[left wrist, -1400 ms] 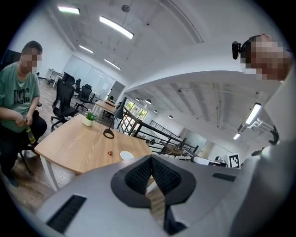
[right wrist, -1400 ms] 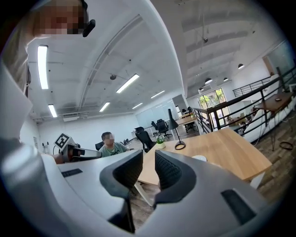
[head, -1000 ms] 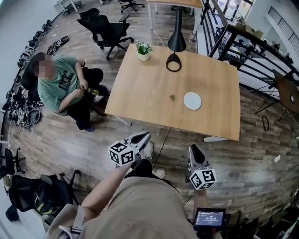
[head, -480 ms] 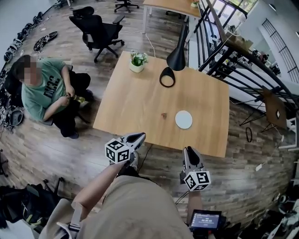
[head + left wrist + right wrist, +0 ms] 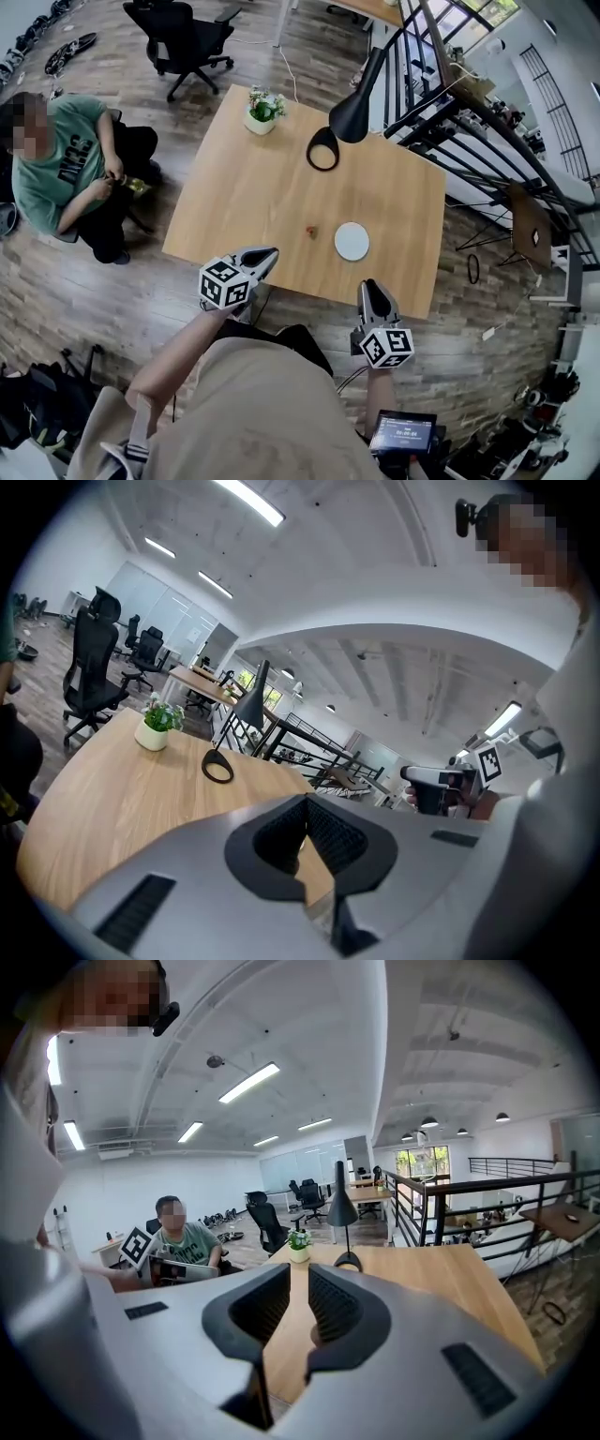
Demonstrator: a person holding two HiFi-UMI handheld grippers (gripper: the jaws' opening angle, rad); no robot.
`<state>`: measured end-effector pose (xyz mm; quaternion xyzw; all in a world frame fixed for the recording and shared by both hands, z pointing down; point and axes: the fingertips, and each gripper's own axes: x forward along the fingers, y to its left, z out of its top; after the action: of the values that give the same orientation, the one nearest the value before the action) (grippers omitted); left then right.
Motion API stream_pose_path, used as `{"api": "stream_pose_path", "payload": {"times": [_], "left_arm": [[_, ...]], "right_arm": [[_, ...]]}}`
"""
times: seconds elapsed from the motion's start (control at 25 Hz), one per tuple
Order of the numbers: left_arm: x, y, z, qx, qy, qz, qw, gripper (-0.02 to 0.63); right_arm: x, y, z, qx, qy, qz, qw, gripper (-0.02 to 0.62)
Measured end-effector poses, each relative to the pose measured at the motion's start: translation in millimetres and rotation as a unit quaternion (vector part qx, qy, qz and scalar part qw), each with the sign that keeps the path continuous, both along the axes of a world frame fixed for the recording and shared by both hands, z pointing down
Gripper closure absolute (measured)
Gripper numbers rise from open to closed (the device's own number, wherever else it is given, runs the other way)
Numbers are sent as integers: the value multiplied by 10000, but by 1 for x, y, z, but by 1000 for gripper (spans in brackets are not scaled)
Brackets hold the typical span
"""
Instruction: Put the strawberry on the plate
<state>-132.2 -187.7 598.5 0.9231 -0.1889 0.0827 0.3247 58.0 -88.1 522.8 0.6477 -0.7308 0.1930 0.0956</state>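
Beyond the plate (image 5: pixel 352 241) (white): lamp (image 5: pixel 352 112), plant (image 5: pixel 261 106)

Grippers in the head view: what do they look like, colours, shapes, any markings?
Both are light grey shells tapering to two jaws with dark ribbed inner pads. The left gripper and right gripper each carry a white cube printed with black square markers. The person wears tan clothing.
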Motion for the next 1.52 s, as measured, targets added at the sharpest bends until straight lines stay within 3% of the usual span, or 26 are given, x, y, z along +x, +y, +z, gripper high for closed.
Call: {"api": "stream_pose_path", "payload": {"times": [0.36, 0.72, 1.16, 1.28, 1.36, 1.52], "left_arm": [[28, -37, -4, 165, -168, -551, 9982, 604], [63, -46, -8, 2, -351, -1274, 9912, 604], [94, -41, 13, -135, -613, -1685, 9837, 604], [98, -39, 12, -235, -621, -1786, 9817, 604], [96, -39, 11, -313, -614, -1835, 9806, 604], [86, -42, 7, -391, -679, -1878, 9791, 604]], "right_arm": [[22, -71, 33, -162, -31, -822, 9965, 534], [43, -116, 101, -511, 308, -1903, 9799, 534], [47, -134, 208, -1103, 813, -3066, 9419, 532], [40, -143, 242, -1345, 778, -3348, 9294, 532], [33, -149, 267, -1559, 758, -3483, 9212, 479], [18, -152, 302, -1866, 1221, -3797, 8978, 479]]}}
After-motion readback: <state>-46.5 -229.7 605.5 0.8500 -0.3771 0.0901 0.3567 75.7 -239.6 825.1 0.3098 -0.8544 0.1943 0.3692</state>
